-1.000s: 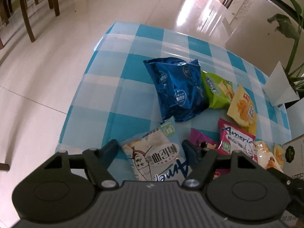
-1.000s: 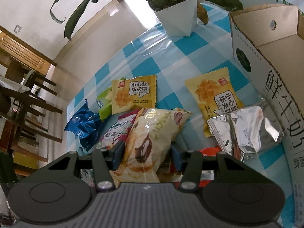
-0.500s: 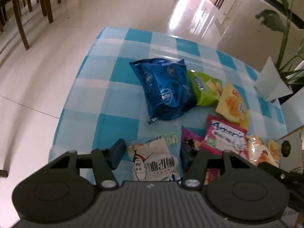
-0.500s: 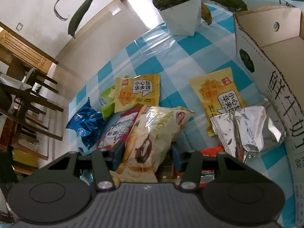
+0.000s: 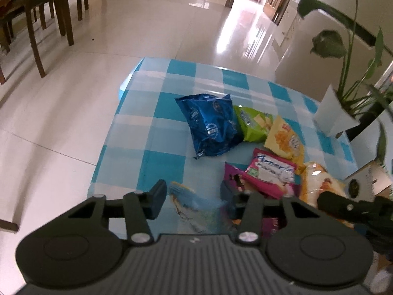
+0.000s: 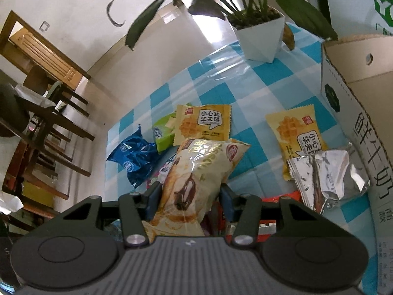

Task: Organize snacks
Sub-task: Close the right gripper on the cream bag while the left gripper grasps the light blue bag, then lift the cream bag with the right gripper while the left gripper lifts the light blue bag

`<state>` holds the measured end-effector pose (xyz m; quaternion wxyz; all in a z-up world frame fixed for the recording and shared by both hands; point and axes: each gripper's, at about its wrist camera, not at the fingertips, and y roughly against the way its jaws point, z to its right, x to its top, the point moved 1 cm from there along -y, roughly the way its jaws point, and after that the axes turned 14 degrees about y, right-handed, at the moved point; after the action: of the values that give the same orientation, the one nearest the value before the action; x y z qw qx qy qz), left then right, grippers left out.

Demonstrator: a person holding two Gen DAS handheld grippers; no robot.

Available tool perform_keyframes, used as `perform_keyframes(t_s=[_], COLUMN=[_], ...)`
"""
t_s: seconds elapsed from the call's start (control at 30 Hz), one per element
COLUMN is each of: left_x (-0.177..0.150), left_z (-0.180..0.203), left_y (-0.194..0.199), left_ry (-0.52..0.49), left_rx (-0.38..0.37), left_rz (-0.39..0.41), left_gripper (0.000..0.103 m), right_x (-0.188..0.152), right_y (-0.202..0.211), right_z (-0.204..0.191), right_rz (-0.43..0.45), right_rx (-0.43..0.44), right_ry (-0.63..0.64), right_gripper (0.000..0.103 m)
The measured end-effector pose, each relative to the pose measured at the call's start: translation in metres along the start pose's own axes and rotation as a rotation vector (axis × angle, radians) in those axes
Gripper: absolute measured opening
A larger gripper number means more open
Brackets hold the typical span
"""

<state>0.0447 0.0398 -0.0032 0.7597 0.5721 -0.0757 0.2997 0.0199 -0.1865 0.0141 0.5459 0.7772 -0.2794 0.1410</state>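
Potted plant (image 6: pixel 260 36) on checked tablecloth (image 5: pixel 157 127); wooden chairs (image 5: pixel 51 12) on tiled floor (image 5: pixel 61 113)

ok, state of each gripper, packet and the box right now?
left gripper: shut on white packet, blurred
right gripper: shut on cream pastry packet
blue bag: lying on tablecloth, sealed
silver foil packet: crumpled, beside cardboard box
cardboard box: open at top
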Motion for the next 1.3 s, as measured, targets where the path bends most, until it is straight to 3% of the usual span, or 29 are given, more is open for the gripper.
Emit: perform_keyframes(t_s=[0.17, 0.27, 0.5, 0.8, 1.13, 1.23, 1.3], left_x=[-0.003, -0.004, -0.007, -0.020, -0.034, -0.033, -0.032], left_z=[-0.007, -0.011, -0.028, -0.027, -0.020, -0.023, -0.025], left_y=[0.002, -0.006, -0.007, -0.022, -0.042, -0.041, -0.039], left_ry=[0.044, 0.062, 0.045, 0.006, -0.041, -0.032, -0.024], left_rx=[0.001, 0.012, 0.095, 0.142, 0.228, 0.207, 0.184], left_rz=[0.001, -0.035, -0.039, -0.071, -0.044, -0.047, -0.049], left_gripper=[0.046, 0.059, 0.067, 0.076, 0.090, 0.087, 0.073], right_x=[-0.002, -0.003, -0.004, -0.009, -0.015, -0.018, -0.019], right_y=[0.004, 0.003, 0.001, 0.000, -0.017, -0.023, -0.024], right_z=[-0.005, -0.007, -0.002, 0.008, -0.007, -0.009, -0.011], right_rz=[0.009, 0.002, -0.022, -0.041, -0.094, -0.109, -0.110], right_rx=[-0.008, 0.001, 0.003, 0.019, -0.007, -0.025, -0.038], right_ry=[0.013, 0.024, 0.026, -0.009, 0.049, 0.056, 0.066], right_gripper=[0.052, 0.051, 0.051, 0.072, 0.077, 0.075, 0.067])
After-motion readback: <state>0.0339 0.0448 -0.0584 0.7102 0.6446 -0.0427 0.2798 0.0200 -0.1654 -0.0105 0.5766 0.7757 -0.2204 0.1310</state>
